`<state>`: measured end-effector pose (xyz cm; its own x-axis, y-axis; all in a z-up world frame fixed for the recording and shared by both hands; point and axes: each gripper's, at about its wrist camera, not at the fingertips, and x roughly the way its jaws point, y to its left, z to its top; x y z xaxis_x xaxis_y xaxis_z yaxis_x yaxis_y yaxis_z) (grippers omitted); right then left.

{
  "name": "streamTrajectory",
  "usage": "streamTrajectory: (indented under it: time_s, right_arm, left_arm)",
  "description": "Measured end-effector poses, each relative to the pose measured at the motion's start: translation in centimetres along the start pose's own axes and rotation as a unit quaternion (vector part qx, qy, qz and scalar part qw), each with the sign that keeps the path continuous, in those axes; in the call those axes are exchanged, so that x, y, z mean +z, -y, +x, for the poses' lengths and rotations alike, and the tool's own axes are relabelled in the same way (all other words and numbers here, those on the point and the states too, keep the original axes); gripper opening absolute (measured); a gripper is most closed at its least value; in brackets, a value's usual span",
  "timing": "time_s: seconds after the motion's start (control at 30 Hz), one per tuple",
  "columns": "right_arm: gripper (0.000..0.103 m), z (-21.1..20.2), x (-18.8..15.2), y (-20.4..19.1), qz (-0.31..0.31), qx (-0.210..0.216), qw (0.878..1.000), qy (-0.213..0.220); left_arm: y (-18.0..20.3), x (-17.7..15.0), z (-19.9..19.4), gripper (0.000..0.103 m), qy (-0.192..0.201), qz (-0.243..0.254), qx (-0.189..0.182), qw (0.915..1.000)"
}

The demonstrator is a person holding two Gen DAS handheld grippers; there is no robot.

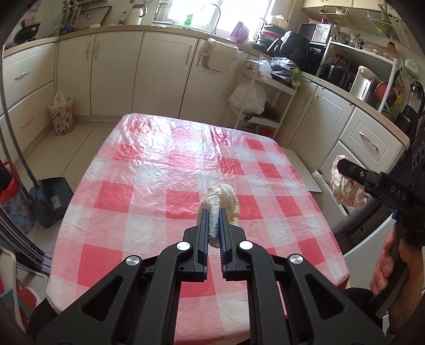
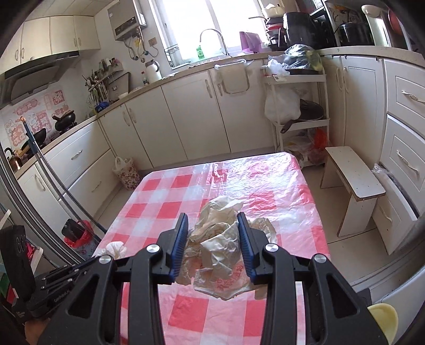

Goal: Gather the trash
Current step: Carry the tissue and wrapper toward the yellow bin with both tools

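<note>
The left gripper (image 1: pixel 214 225) is clamping a tissue wad (image 1: pixel 220 200) at frame centre, while the right gripper (image 2: pixel 212 238) is squeezing a crumpled bag (image 2: pixel 217 254) between its pads, low centre.

White tissue wad (image 1: pixel 221 203) and crumpled wrapper (image 2: pixel 216 252), both gripper-held.

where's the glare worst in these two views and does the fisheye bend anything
Left wrist view: sunlight washes out the far half of the checked tablecloth and the window is blown white. Right wrist view: the window is overexposed and glare sits on the cloth's far right. Both views bow the cabinets and darken the corners.
</note>
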<state>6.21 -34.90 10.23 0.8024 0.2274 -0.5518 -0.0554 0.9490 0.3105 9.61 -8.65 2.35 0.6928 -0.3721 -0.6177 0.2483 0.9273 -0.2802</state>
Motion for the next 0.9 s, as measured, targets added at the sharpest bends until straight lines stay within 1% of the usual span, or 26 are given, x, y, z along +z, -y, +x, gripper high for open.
streamTrajectory:
  time_s: [0.27,0.43,0.6,0.9]
  right_arm:
    - [0.038,-2.4,-1.0,-0.8,-0.024,-0.010,1.000,0.006]
    - [0.038,-3.6,-1.8,-1.2,-0.035,-0.017,0.999,0.009]
    - [0.038,-4.8,-2.6,-0.9,-0.030,-0.022,0.999,0.012]
    - [0.039,-7.0,-3.7,0.0,-0.028,-0.035,0.999,0.025]
  left_arm:
    - [0.3,0.2,-2.3,0.007,0.021,-0.001,-0.004,0.9998]
    - [1.3,0.3,-3.5,0.007,0.031,0.006,-0.007,0.9995]
    - [2.1,0.0,-4.3,0.007,0.034,0.010,-0.010,0.9993]
    - [4.8,-0.3,-5.7,0.007,0.044,0.035,-0.018,0.9982]
